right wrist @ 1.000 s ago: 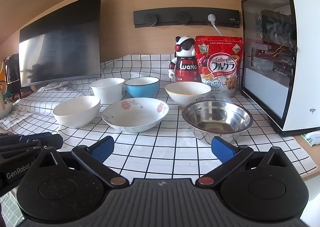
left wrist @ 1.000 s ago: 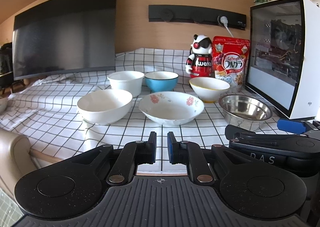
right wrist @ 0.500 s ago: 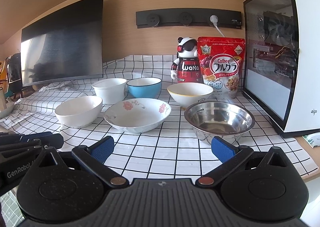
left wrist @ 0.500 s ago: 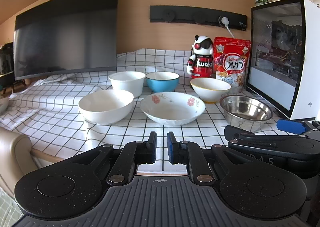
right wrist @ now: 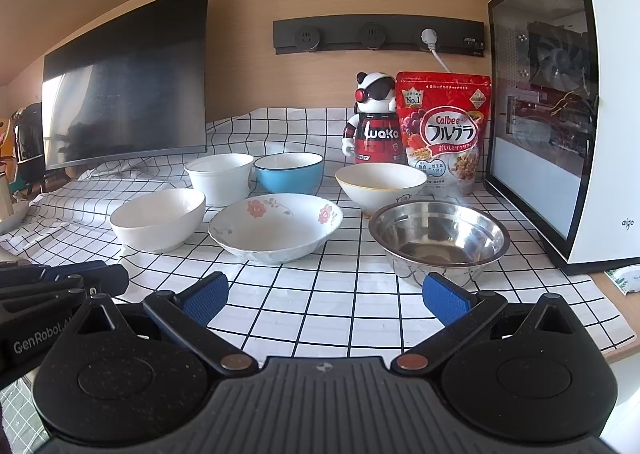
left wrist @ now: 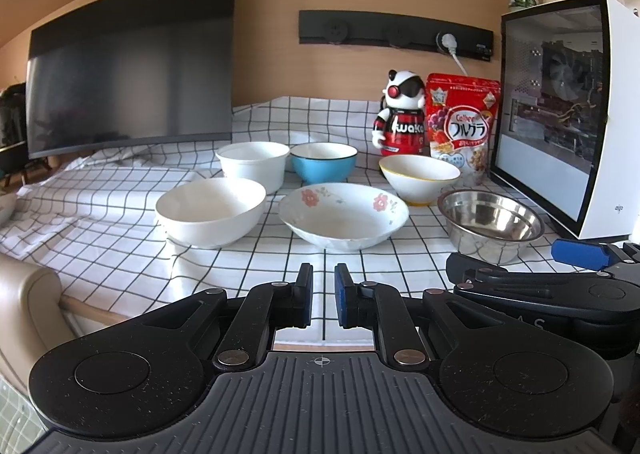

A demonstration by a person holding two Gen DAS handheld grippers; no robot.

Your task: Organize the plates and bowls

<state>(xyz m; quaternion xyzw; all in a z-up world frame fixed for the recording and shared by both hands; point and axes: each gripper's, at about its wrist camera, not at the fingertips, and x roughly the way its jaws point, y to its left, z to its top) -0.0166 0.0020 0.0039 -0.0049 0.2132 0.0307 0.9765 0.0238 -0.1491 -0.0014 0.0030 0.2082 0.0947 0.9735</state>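
Several bowls stand on a checked cloth: a white bowl (left wrist: 211, 211), a flowered shallow bowl (left wrist: 343, 215), a steel bowl (left wrist: 491, 218), a white cup-shaped bowl (left wrist: 253, 165), a blue bowl (left wrist: 323, 162) and a yellow-rimmed bowl (left wrist: 419, 177). My left gripper (left wrist: 323, 296) is almost shut and empty, near the table's front edge, short of the flowered bowl. My right gripper (right wrist: 326, 298) is open and empty, in front of the steel bowl (right wrist: 439, 236) and the flowered bowl (right wrist: 275, 226). Each gripper shows at the side of the other's view.
A dark monitor (left wrist: 132, 77) stands at the back left. A white computer case (right wrist: 560, 105) stands at the right. A toy figure (right wrist: 374, 121) and a red cereal bag (right wrist: 444, 129) stand at the back. The table's front edge runs just under the grippers.
Both grippers have drifted slightly; the view has shifted a little. No bowl has moved, and neither gripper's opening has changed.
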